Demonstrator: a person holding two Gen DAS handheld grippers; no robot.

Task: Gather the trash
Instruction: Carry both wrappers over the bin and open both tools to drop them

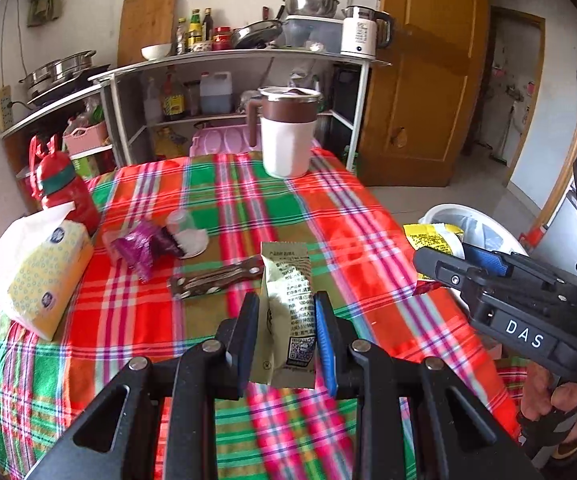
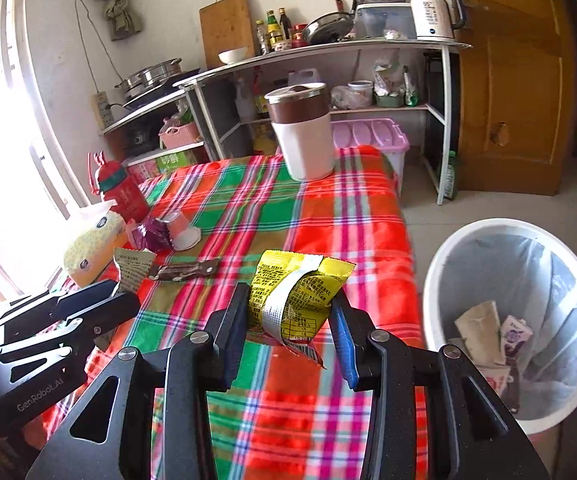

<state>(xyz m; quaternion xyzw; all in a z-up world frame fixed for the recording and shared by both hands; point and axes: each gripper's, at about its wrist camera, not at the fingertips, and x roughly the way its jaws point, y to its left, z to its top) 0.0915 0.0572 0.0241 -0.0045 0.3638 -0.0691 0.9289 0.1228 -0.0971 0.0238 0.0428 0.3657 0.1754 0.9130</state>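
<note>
Two wrappers are held, one per gripper. Left wrist view: my left gripper [image 1: 286, 336] is clamped on a beige wrapper [image 1: 288, 312], lifted above the plaid tablecloth [image 1: 248, 208]; its lower edge is cut off behind the linkage. A brown wrapper [image 1: 214, 278] and a purple wrapper [image 1: 140, 246] lie on the cloth. My right gripper [image 1: 444, 256] enters at the right; its yellow wrapper [image 1: 434, 236] partly covers the white bin [image 1: 484, 228]. Right wrist view: my right gripper [image 2: 288, 320] pinches the crumpled yellow wrapper [image 2: 300, 292] above the table edge. The bin [image 2: 512, 320], beside the table, holds trash too blurred to identify
</note>
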